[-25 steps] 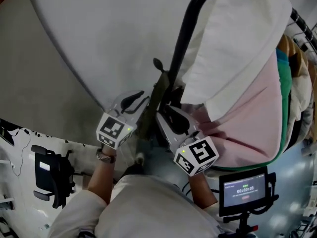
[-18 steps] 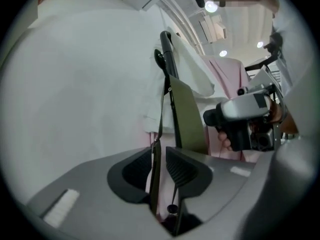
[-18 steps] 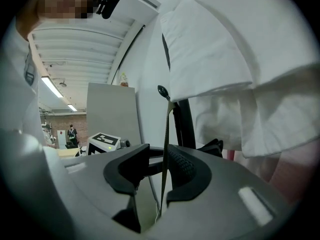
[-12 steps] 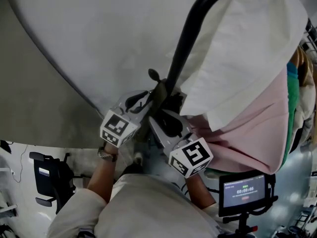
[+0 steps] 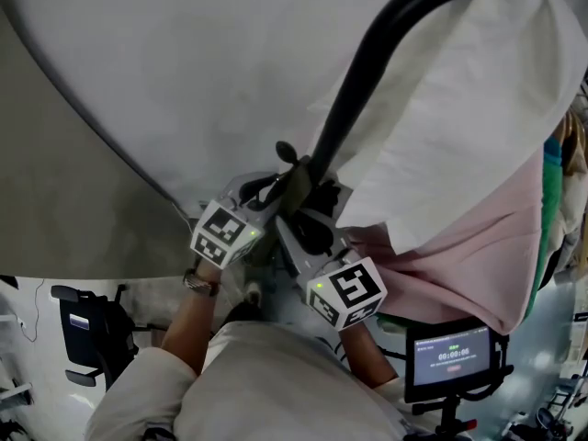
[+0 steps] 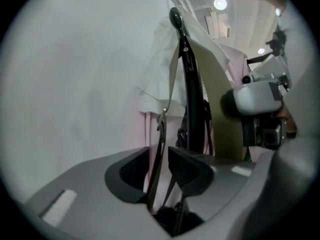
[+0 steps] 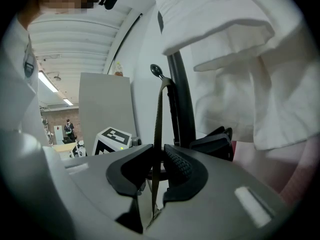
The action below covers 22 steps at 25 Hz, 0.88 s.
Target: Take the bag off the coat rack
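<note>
Bag's soft olive webbing strap [image 7: 159,119] hangs on the black coat-rack peg [image 7: 156,70], left of the white garment [image 7: 240,59]; likely light and floppy, so best gripped by the strap, which the left gripper [image 6: 160,166] has just opened loose around while the right gripper [image 7: 159,169] has been closing on it, not yet pinching.

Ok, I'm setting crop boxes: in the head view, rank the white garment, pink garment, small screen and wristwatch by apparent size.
1. white garment, clearly the largest
2. pink garment
3. small screen
4. wristwatch, by far the smallest
</note>
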Each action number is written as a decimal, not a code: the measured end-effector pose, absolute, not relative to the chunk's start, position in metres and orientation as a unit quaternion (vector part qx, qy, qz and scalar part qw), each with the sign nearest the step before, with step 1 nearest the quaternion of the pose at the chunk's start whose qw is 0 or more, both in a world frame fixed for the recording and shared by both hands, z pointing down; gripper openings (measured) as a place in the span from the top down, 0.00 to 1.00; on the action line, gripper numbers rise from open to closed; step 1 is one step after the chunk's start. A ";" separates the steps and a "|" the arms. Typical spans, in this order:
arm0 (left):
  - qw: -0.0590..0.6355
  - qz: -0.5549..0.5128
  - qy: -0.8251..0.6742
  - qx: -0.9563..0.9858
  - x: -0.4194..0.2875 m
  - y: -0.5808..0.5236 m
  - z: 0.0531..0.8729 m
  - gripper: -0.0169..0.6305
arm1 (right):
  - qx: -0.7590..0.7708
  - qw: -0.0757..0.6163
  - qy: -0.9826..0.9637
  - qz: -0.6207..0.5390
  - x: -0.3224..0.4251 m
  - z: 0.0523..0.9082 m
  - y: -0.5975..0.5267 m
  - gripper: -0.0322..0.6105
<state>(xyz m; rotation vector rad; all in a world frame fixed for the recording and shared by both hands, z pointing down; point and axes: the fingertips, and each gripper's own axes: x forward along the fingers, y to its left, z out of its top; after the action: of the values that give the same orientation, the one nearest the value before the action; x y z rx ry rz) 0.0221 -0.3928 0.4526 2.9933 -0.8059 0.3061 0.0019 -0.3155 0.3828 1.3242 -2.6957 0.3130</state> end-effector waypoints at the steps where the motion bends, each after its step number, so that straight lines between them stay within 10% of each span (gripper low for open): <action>1: 0.013 0.097 -0.258 0.961 0.023 -0.393 0.453 0.79 | 0.442 0.066 -0.888 0.104 0.003 0.384 -0.317 0.85; 22: -0.014 0.104 -0.274 0.956 0.022 -0.393 0.447 0.95 | 0.445 0.067 -0.888 0.098 0.000 0.377 -0.317 0.94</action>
<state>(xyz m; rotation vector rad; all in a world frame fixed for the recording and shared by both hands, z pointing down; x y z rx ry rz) 0.0225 -0.3928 0.4466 3.0306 -0.8693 0.3282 -0.0001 -0.3174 0.3774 1.3408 -2.6765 0.2963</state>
